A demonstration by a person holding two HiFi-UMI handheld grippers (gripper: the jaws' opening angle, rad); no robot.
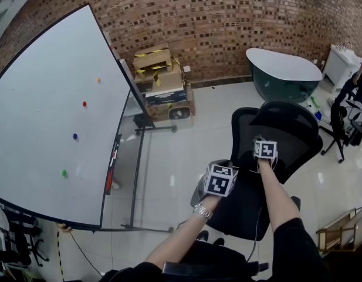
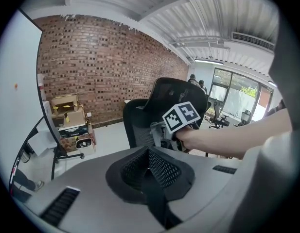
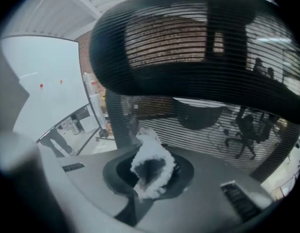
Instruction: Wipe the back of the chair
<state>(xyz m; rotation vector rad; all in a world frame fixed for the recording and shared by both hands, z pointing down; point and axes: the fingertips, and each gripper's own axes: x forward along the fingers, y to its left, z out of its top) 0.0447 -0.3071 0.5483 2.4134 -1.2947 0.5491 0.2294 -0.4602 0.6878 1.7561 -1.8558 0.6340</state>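
A black mesh office chair (image 1: 283, 135) stands in front of me with its back towards me. My right gripper (image 1: 264, 150) is held up against the chair back, shut on a white cloth (image 3: 150, 165). In the right gripper view the mesh back (image 3: 203, 130) and the headrest (image 3: 188, 42) fill the frame just beyond the cloth. My left gripper (image 1: 220, 179) hangs lower and to the left, beside the chair's seat. Its jaws (image 2: 149, 166) are shut with nothing between them. From the left gripper view I see the chair (image 2: 154, 111) and the right gripper's marker cube (image 2: 182, 116).
A large whiteboard (image 1: 51, 116) on a wheeled stand fills the left. Stacked cardboard boxes (image 1: 160, 78) sit against the brick wall. A round white-topped table (image 1: 283, 69) stands behind the chair. Another chair (image 1: 344, 122) and a person (image 1: 359, 78) are at the right edge.
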